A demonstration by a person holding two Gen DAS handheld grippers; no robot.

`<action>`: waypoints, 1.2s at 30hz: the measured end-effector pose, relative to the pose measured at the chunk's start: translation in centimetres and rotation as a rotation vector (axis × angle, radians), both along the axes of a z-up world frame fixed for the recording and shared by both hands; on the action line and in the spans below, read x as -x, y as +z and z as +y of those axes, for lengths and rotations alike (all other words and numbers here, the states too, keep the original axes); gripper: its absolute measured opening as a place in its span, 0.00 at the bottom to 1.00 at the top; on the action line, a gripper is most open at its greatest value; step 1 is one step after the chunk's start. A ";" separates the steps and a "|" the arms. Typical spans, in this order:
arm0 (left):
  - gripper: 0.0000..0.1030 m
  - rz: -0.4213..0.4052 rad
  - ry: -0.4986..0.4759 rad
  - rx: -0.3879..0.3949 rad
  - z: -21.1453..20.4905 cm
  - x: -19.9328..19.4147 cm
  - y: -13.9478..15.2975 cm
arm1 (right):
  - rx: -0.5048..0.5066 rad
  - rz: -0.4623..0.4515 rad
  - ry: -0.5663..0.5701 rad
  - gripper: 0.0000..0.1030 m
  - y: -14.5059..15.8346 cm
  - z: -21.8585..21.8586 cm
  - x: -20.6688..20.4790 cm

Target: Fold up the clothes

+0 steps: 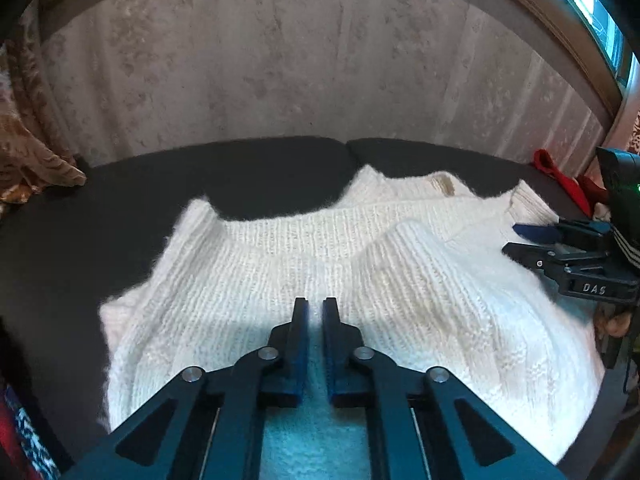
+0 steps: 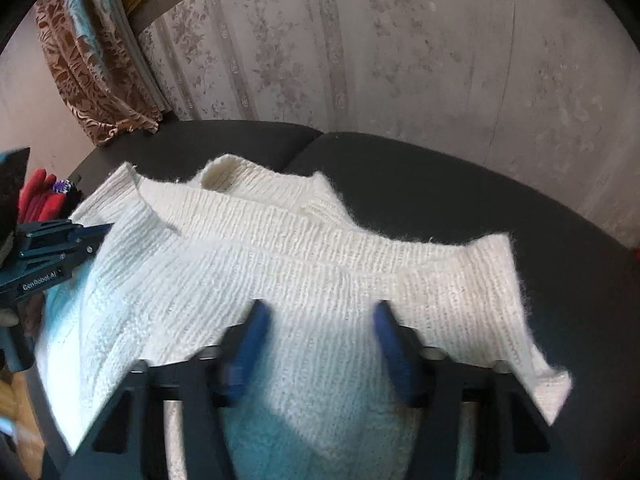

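White knit sweater (image 1: 320, 264) on dark sofa (image 1: 120, 208), floral-papered wall (image 1: 280, 60) behind.

I am seeing the sweater (image 1: 304, 280) lying on the couch cushions (image 1: 240, 176). The wall (image 1: 280, 60) is standing behind them. My left gripper (image 1: 315, 304) is hanging over the sweater.

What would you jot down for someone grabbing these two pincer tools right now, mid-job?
Left gripper: jaws nearly closed with a thin gap, nothing between them, above the white knit sweater.
Right gripper: jaws wide open, empty, also over the sweater.
The sweater lies on the dark couch cushion, partly folded, with layers overlapping near its far edge.
Left to do: finish and tidy the fold. Red clothing sits at the side, untouched.
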State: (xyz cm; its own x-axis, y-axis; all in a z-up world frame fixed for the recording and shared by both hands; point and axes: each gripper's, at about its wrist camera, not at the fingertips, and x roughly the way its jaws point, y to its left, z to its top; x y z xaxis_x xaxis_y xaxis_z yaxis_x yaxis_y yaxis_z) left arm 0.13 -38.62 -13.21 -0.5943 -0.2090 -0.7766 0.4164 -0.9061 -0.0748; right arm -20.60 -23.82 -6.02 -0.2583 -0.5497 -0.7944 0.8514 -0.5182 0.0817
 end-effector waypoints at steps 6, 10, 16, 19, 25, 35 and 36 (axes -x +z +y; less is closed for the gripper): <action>0.04 0.117 0.055 -0.006 0.2 -1.4 1.8 | 0.002 0.098 0.029 0.09 0.7 -0.9 -1.2; 0.04 0.178 0.072 0.011 -0.1 -0.7 3.2 | 0.034 0.127 -0.021 0.09 1.6 -0.4 -0.4; 0.05 0.076 0.146 -0.036 -2.6 1.6 -0.4 | 0.091 0.140 -0.182 0.09 2.0 0.9 2.4; 0.06 0.079 0.154 -0.083 -3.3 1.7 -1.6 | 0.054 0.027 -0.244 0.07 -0.8 0.8 4.3; 0.05 0.049 0.111 -0.044 -1.5 1.0 -1.6 | 0.012 0.075 -0.206 0.09 -0.8 0.3 2.9; 0.05 0.069 0.103 -0.059 3.1 -4.7 -1.7 | 0.084 -0.046 -0.166 0.12 -0.7 5.9 -1.5; 0.06 0.073 0.113 -0.072 3.3 -5.1 -1.4 | 0.103 -0.070 -0.165 0.13 -0.6 6.4 -1.6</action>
State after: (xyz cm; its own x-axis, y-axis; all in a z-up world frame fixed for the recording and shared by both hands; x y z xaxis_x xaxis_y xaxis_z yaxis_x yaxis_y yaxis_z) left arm 5.23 -35.37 -14.65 -0.6257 -0.2230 -0.7475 0.5063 -0.8451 -0.1717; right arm -19.04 -17.40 -6.66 -0.2977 -0.5836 -0.7555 0.7463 -0.6358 0.1971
